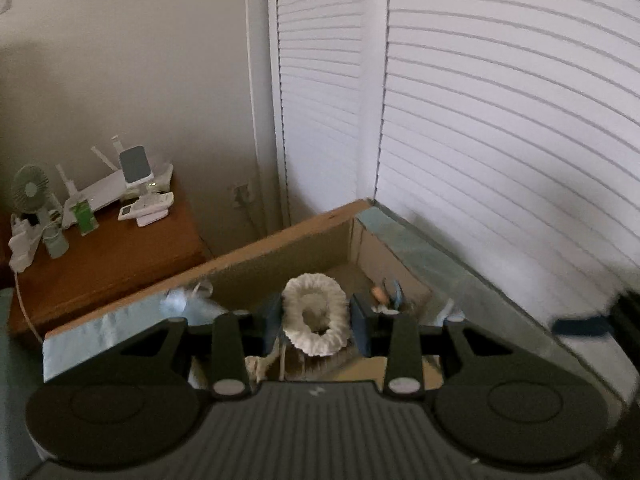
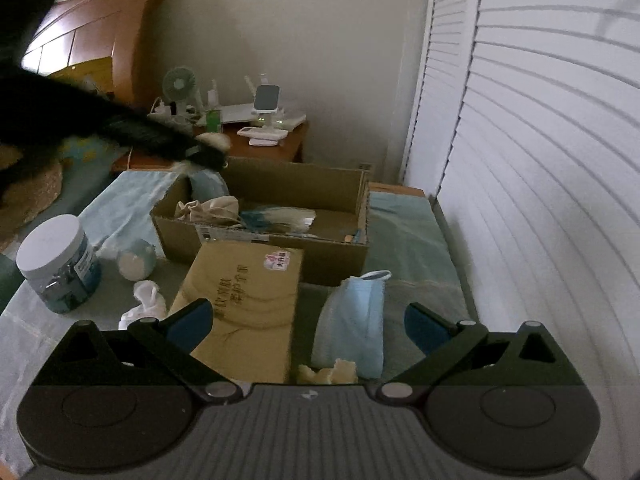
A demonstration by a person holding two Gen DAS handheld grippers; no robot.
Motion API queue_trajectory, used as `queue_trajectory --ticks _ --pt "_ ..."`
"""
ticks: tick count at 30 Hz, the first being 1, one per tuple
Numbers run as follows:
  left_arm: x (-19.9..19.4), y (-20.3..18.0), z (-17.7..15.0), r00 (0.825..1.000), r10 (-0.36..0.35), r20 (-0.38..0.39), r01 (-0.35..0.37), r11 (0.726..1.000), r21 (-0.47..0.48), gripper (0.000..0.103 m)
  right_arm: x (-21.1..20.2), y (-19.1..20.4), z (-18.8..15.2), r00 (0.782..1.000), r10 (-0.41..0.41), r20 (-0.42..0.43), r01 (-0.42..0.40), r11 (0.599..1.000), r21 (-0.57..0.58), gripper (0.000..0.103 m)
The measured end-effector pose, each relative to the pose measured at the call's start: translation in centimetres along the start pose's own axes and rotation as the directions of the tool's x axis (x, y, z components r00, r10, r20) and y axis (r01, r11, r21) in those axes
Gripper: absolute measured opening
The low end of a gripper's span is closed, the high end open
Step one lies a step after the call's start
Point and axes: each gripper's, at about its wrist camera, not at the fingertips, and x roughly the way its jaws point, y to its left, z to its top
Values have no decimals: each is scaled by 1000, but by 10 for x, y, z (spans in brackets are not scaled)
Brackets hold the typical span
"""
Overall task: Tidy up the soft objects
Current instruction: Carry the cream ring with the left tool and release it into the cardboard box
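Left gripper (image 1: 315,322): closed on a white ring (image 1: 315,314) of fluffy cloth, one blue pad on each side of it; it holds the ring above the open box (image 1: 280,246)
White ring: in the air between the pads, over the inside of the box, not touching the box walls
Box: brown cardboard, open at the top, it stands on the bed cover near the white slatted doors (image 1: 500,120); inside are a beige cloth (image 2: 212,208), a blue and white fluffy piece (image 2: 280,216) and some small things in the corner that I cannot tell
Right gripper (image 2: 308,320): open wide, nothing between the pads; it points at the mask (image 2: 352,320)
Mask: light blue, crumpled, on the bed cover just in front of the box, between the two pads of the right gripper but not touched by them
Flat carton (image 2: 244,312): yellow-brown with printed letters, it lies beside the mask and leans against the front wall of the box
Jar (image 2: 56,264): white lid, dark label, upright at the left of the flat carton
White cloth (image 2: 146,304): small and crumpled, between the jar and the flat carton
Sleeve (image 2: 100,120): dark, it reaches across the right wrist view to the far left corner of the box
Nightstand (image 1: 120,256): wooden, beside the box, with a small fan (image 1: 30,192) and a router (image 1: 104,192) on it
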Motion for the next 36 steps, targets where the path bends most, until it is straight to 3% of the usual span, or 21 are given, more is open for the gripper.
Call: queue_trajectory --ticks 6,7,8,10,11,26,36 --pt "49 3 21 999 1 -51 -3 999 -35 37 -3 -8 -2 1000 -3 6 3 1000 12 103" --pt "55 2 22 999 3 -51 -5 999 -41 41 -3 -10 -2 1000 -3 9 3 1000 16 103" --pt "61 2 23 998 6 -56 -9 999 -49 48 -4 -11 -3 1000 -2 12 2 1000 20 103" --pt "65 2 22 998 23 -57 -26 998 -55 81 -4 -12 -3 1000 2 15 -2 1000 24 103" --pt "65 0 21 998 37 -51 -40 998 -54 85 -5 -12 -2 1000 2 18 -3 1000 25 103" --pt "17 -7 9 997 79 -10 -79 996 -33 92 -28 -6 -3 999 7 52 -8 1000 19 103" --pt "-44 -23 -34 994 93 57 -90 995 -47 95 -46 2 -10 998 9 68 -10 1000 16 103"
